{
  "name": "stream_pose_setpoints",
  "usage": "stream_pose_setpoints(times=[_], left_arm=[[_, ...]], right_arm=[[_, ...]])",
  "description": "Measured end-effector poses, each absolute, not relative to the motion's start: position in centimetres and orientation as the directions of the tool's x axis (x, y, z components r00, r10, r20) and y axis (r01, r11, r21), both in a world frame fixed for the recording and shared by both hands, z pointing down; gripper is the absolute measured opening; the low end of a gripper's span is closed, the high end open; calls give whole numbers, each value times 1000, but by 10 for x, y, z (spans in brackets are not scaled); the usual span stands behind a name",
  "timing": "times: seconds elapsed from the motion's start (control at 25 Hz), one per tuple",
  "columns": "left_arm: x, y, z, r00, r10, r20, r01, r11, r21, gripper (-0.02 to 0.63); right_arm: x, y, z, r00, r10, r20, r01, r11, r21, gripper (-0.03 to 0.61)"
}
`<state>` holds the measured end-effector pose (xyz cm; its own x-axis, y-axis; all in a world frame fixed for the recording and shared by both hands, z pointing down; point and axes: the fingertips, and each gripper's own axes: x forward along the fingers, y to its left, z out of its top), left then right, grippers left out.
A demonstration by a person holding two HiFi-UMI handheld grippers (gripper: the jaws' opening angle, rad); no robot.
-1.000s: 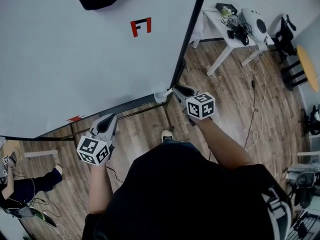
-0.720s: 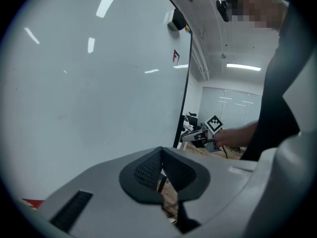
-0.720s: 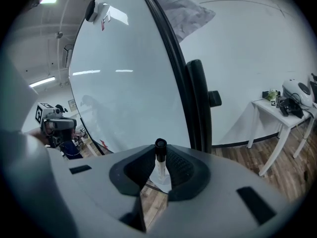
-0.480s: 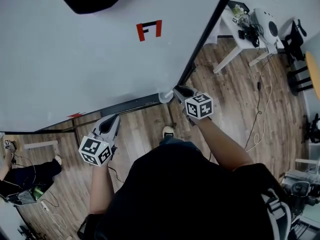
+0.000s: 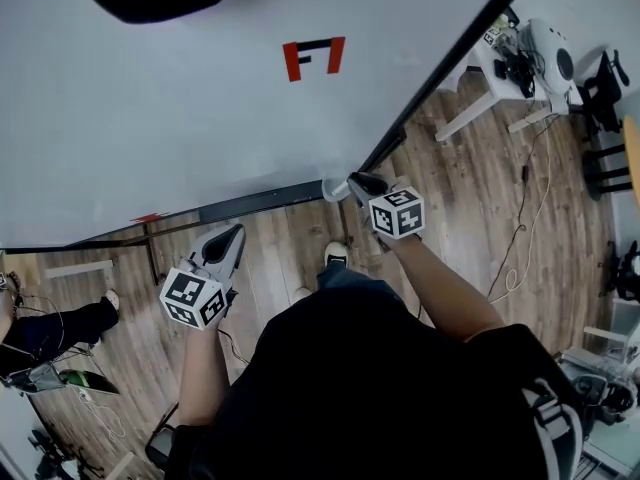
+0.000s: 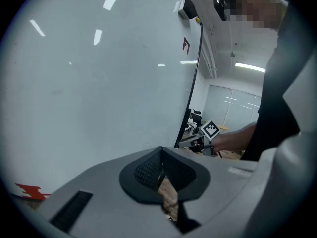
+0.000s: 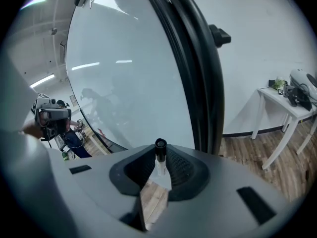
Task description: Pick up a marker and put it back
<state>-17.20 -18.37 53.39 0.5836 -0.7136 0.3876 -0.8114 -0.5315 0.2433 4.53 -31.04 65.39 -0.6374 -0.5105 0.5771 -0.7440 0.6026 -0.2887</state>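
Note:
A marker (image 7: 159,155) with a white body and black cap stands upright between the pads of my right gripper (image 7: 159,171), which is shut on it. From the head view, that gripper (image 5: 352,182) sits at the lower right corner of the whiteboard (image 5: 150,118), with the marker's pale end (image 5: 331,190) by the dark tray ledge (image 5: 250,203). My left gripper (image 5: 229,238) hangs lower left, below the ledge. Its jaws (image 6: 162,175) are closed together with nothing held.
The board's black frame (image 7: 198,73) rises just right of the marker. Red marks sit on the board (image 5: 313,58). A white table (image 5: 520,58) with gear stands far right, a cable (image 5: 515,258) lies on the wood floor, and a person sits at far left (image 5: 50,333).
The head view has swung, so the board's frame now lies further right. Both grippers keep nearly the same places, and the marker stays in the right one.

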Motion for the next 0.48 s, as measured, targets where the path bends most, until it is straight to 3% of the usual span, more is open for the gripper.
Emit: stream_pose_setpoints(times=[0.48], left_arm=[[-167, -187, 540, 582, -709, 398, -813, -524, 255, 11]], right_arm=[[40, -314, 667, -642, -487, 593, -733, 616, -288, 61]])
